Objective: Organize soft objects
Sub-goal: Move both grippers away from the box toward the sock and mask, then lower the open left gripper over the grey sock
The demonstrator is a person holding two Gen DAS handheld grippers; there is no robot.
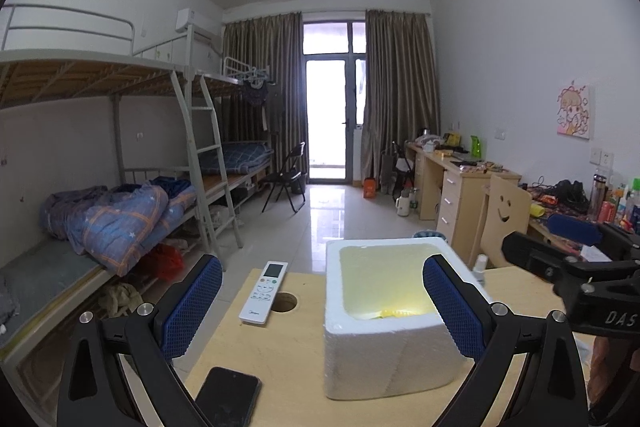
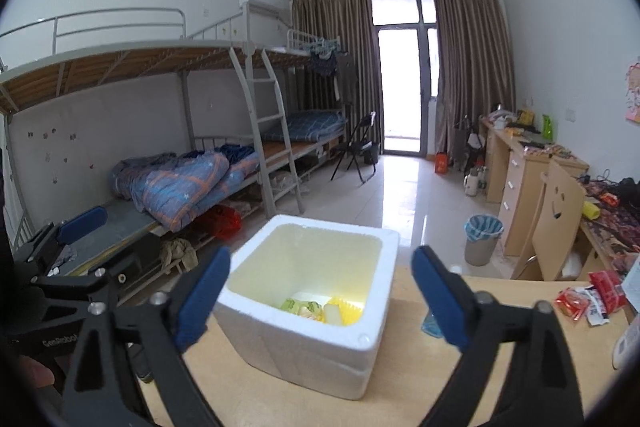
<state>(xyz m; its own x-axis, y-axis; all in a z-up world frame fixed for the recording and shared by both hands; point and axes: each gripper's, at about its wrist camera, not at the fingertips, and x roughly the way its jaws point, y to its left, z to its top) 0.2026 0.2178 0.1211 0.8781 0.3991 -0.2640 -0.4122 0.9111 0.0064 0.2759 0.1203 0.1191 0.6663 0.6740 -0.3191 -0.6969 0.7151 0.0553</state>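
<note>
Left wrist view: left gripper [image 1: 322, 307] spread wide, blue-padded fingers [image 1: 192, 307] apart with nothing between them, poised above the wooden surface [image 1: 288, 355]. White foam box [image 1: 384, 343] standing on that surface, partly behind the right-hand finger; a sliver of yellow soft items [image 1: 394, 313] visible low inside (most of the interior hidden from this angle). White remote control [image 1: 264, 293] lying left of the box, just beside a round hole [image 1: 285, 301] in the surface. Dark phone [image 1: 228, 397] flat near the bottom edge. Right gripper [image 1: 576, 267] seen at the far right, above the surface beside the box.

Right wrist view: right gripper [image 2: 320, 301] likewise spread wide, fingers [image 2: 202, 299] empty, either side of the foam box [image 2: 320, 355] without touching it. Soft items [image 2: 316, 309] resting at the bottom of the box: green and pale pieces beside a yellow one. Red snack packets [image 2: 592, 301] lying on the surface [image 2: 416, 379] to the right, well apart from the box. Left gripper [image 2: 76, 231] at the left edge, jaws open. Bin with a blue liner [image 2: 482, 239] on the floor beyond.
</note>
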